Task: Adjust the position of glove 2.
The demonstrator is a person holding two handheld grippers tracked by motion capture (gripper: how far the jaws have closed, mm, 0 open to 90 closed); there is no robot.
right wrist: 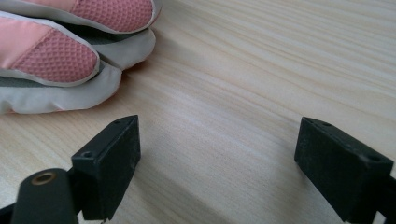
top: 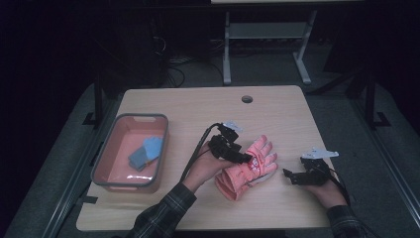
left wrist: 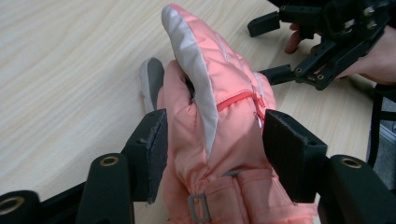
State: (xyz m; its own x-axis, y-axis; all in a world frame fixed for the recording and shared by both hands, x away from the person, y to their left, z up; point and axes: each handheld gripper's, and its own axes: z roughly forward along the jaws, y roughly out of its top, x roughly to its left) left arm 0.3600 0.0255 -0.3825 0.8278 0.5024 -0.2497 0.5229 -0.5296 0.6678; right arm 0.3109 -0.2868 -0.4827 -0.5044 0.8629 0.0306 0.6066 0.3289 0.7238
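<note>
A salmon-pink padded glove (top: 237,181) lies on the wooden table (top: 198,106), fingers pointing right and slightly away. My left gripper (top: 247,157) sits over its back. In the left gripper view the glove (left wrist: 201,70) fills the gap between the jaws of the left gripper (left wrist: 215,149); the pads stand wide at its sides without squeezing it. My right gripper (top: 289,176) rests open on the table just right of the glove's fingertips (right wrist: 51,56). There is nothing but bare wood between the jaws of the right gripper (right wrist: 217,158). It also appears in the left gripper view as the right gripper (left wrist: 268,49), beyond the glove.
A pink bin with a grey rim (top: 131,117) stands at the table's left, holding a blue folded item (top: 147,151). A cable hole (top: 246,98) sits near the far edge. Another desk's white legs (top: 227,49) stand behind the table.
</note>
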